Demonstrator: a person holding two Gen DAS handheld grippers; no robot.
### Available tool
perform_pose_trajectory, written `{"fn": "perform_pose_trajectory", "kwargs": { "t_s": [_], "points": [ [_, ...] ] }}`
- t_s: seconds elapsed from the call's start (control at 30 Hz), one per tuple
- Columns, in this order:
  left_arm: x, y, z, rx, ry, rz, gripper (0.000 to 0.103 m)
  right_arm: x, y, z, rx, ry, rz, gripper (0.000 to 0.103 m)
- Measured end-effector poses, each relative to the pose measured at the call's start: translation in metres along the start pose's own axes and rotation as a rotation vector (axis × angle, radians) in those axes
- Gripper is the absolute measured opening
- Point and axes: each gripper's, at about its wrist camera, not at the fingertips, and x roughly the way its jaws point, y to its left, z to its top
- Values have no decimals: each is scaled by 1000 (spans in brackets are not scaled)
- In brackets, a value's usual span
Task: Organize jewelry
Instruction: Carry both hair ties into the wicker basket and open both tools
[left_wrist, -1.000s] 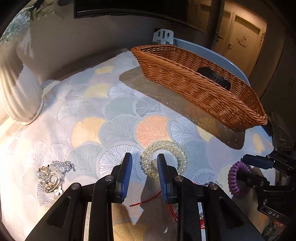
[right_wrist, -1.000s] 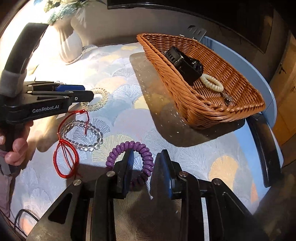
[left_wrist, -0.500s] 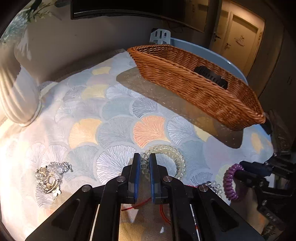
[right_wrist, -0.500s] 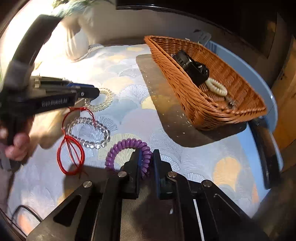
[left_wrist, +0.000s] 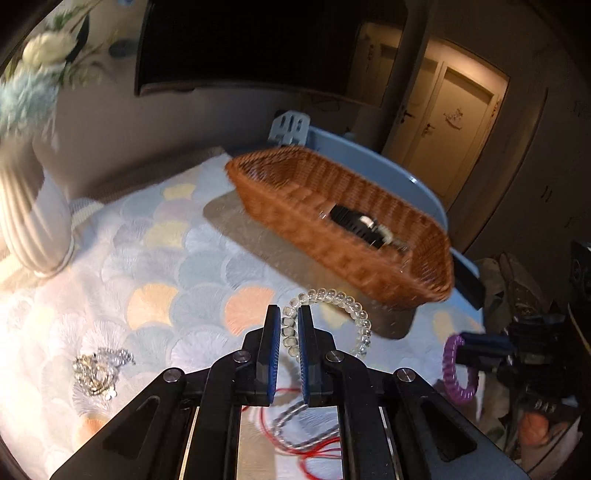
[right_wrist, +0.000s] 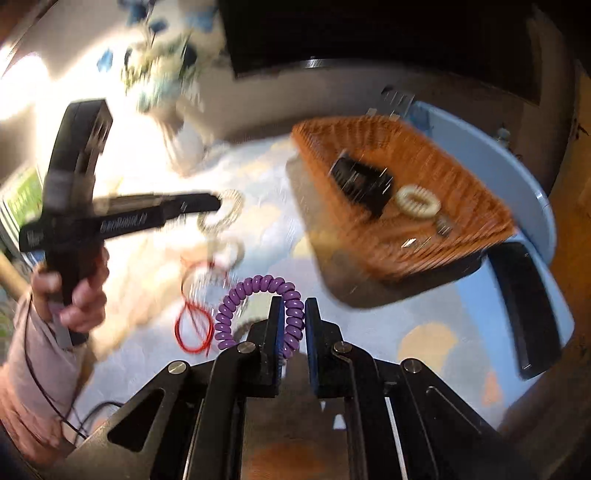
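Both tongs are clenched on hair coils: the left gripper pinches the clear spiral bracelet, the right gripper the purple coil, both held above the patterned cloth, near the wicker basket.

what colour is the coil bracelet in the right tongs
Purple, clearest in the right wrist view.

A rough woven wicker basket is seen on embroidered matt cloth. A glossy clear plastic coil band and a smooth purple plastic coil band are shown.
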Motion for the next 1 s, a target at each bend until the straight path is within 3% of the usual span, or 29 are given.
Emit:
{"fn": "perform_pose_trajectory", "kwargs": {
  "t_s": [0.23, 0.5, 0.77, 1.0],
  "points": [
    [-12, -53, 69, 107, -51, 50, 9, -15, -59, 51, 89, -72, -138, 12],
    [52, -52, 136, 13, 33, 47, 9, 30, -118, 90, 225, -11, -170, 12],
    [132, -27, 143, -85, 145, 66, 9, 87, -132, 110, 233, 76, -166, 12],
    [166, -17, 134, -107, 180, 56, 9, 122, -136, 115, 247, 146, -167, 12]
  ]
}}
